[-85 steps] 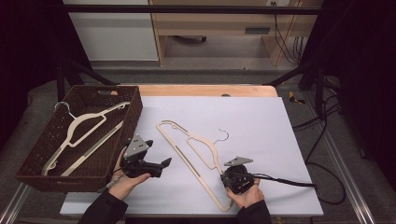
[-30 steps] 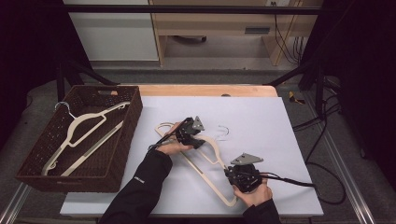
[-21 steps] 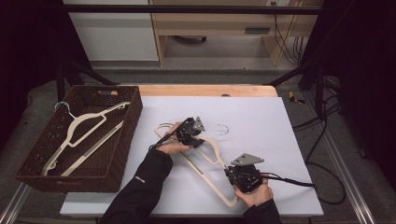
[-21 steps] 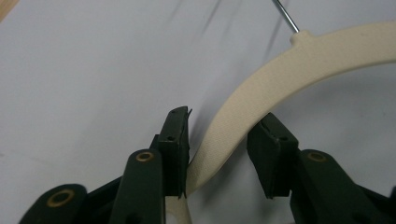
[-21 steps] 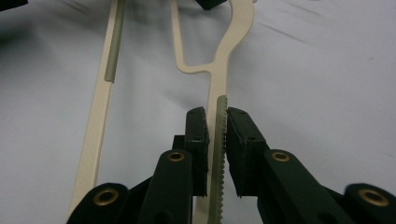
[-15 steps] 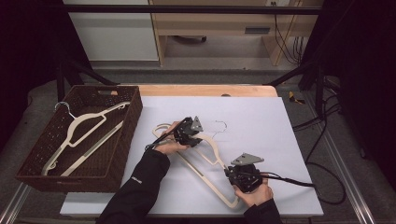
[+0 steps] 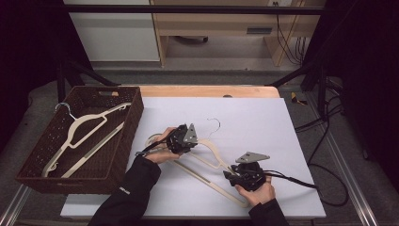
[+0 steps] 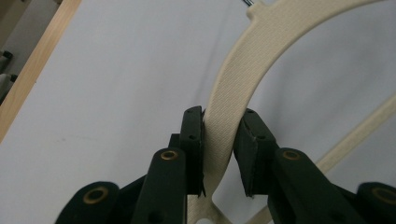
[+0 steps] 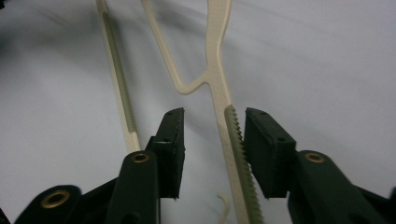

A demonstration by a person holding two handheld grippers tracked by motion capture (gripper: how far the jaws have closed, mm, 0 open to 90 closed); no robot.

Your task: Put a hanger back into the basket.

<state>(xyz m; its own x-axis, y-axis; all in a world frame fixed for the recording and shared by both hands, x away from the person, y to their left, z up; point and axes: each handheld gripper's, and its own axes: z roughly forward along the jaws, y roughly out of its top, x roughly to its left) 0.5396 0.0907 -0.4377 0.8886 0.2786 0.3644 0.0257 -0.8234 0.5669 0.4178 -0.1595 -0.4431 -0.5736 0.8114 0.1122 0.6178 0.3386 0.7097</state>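
A cream plastic hanger with a metal hook lies across the middle of the white table. My left gripper is shut on its curved shoulder just below the hook; in the left gripper view both pads press the textured band of the hanger at the left gripper. My right gripper sits at the hanger's lower end. In the right gripper view the right gripper stands open astride the hanger's toothed arm, which lies close to the right-hand jaw with a gap at the other.
A dark wicker basket stands at the table's left edge with two more cream hangers inside. A wooden strip borders the far side of the table. Cables trail off to the right.
My left hand has gone from the front edge beside the basket to the hanger and shut on its shoulder; the hook end has since shifted slightly left. The right gripper has stayed at the lower end.
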